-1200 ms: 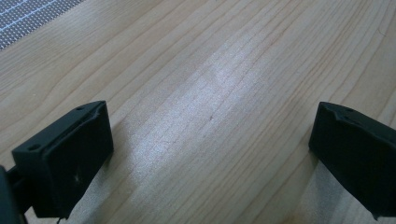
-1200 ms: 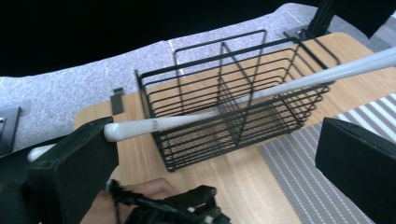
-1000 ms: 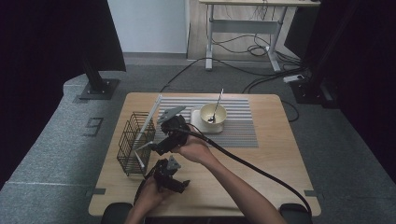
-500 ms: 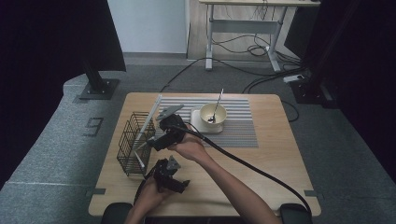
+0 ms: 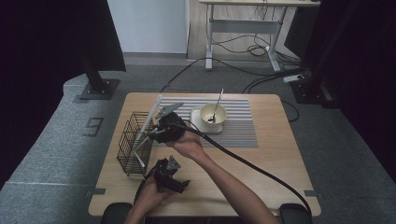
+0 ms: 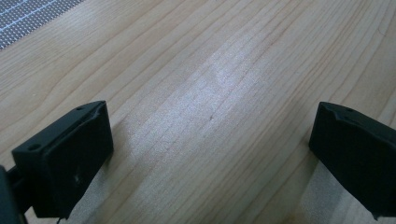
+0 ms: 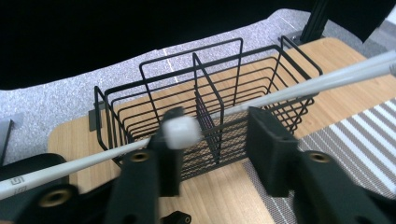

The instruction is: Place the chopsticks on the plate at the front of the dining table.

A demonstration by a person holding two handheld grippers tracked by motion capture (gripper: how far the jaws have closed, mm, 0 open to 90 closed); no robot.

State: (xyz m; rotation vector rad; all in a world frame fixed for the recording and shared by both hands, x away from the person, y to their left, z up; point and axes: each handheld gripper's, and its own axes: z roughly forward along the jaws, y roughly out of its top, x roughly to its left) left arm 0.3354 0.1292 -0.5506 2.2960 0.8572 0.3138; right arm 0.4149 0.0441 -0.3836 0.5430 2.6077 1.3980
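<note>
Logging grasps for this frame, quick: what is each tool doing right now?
Left tool: open, empty, just above the bare table.
Right tool: open; white chopsticks lie between its jaws, over the wire basket.

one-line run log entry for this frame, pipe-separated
right gripper: over wire basket, white chopsticks across its open jaws | left gripper: open, over bare table | bowl: spoon inside, on striped mat

The high view looks down on the whole table (image 5: 261,158), one gripper view hugs its wood, the other faces the basket (image 7: 210,93).
</note>
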